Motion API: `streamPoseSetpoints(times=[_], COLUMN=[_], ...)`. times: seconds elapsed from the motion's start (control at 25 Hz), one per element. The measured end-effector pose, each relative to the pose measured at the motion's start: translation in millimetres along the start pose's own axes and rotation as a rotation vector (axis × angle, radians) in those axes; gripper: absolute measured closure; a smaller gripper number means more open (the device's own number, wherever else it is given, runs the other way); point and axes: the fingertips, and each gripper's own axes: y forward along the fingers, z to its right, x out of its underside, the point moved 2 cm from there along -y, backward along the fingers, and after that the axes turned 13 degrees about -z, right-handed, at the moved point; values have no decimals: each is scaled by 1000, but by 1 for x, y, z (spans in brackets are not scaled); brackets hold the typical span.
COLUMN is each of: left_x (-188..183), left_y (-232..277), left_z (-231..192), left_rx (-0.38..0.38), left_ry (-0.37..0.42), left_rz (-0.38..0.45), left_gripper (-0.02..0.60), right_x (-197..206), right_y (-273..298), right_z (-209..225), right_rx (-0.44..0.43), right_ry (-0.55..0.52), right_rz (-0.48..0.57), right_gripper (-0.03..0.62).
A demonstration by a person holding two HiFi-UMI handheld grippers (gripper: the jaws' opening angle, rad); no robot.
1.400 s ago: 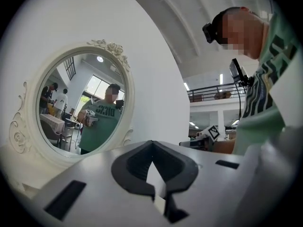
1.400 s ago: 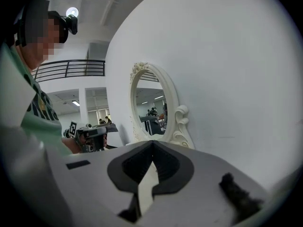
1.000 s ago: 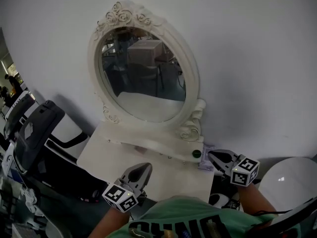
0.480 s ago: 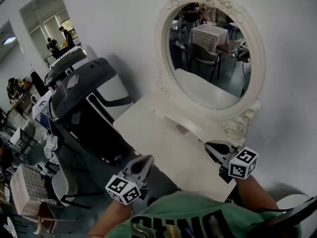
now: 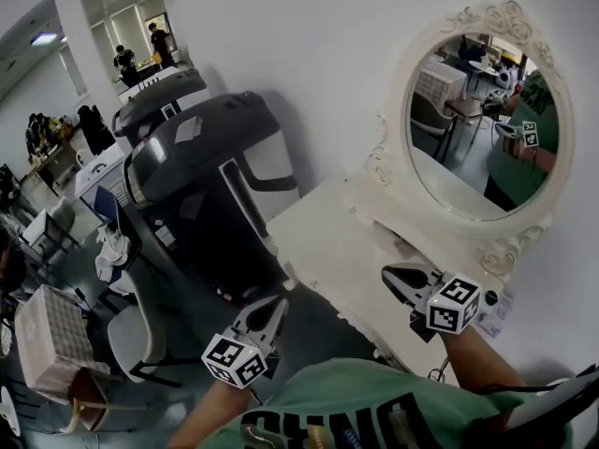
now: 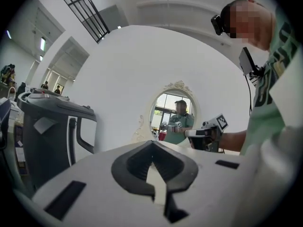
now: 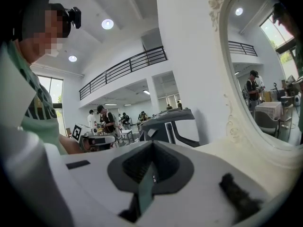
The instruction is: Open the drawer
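- Left gripper [image 5: 274, 309]: jaws pressed together, empty, held off the dressing table's [image 5: 328, 241] front edge; judged idle
- Right gripper [image 5: 391, 274]: jaws together, empty, near the drawer [image 5: 421, 251] at the back edge under the mirror [image 5: 477, 129]; judged approaching, drawer unopened

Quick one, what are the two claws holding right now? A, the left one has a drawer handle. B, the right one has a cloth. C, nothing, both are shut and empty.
C: the left claw and the right claw each show their jaws closed together with nothing between them.
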Motion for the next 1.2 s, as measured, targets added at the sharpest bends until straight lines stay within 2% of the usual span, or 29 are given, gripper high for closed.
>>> streamPoseSetpoints(times=[0.2,0.4,0.56,0.76,0.88,1.2], left_x=[11,37,69,105,123,188], left_y=[-34,-25,13,65,92,171], left_z=[-52,-81,-95,-113,-128,-147], left_rx=[-22,-68,-106,-167,-208,-192], left_ry=[-4,-31,-37,-136,-180,-127], left_rz=[-23,-81,-177,-246,-268,-465], left_gripper=[574,574,574,568,528,453], right_x=[-24,-36,-36,-23,-14,11], right_y=[56,89,105,121,132,150], right_z=[-29,-34,-17,9,21,43], right_rx=[-26,-78,-142,-227,-260,-289], right_ry=[-15,-45,-80,-102,-114,-78], right_rz=[-16,-52,-67,-95,-114,-126], right_gripper=[588,588,588,588,588,588])
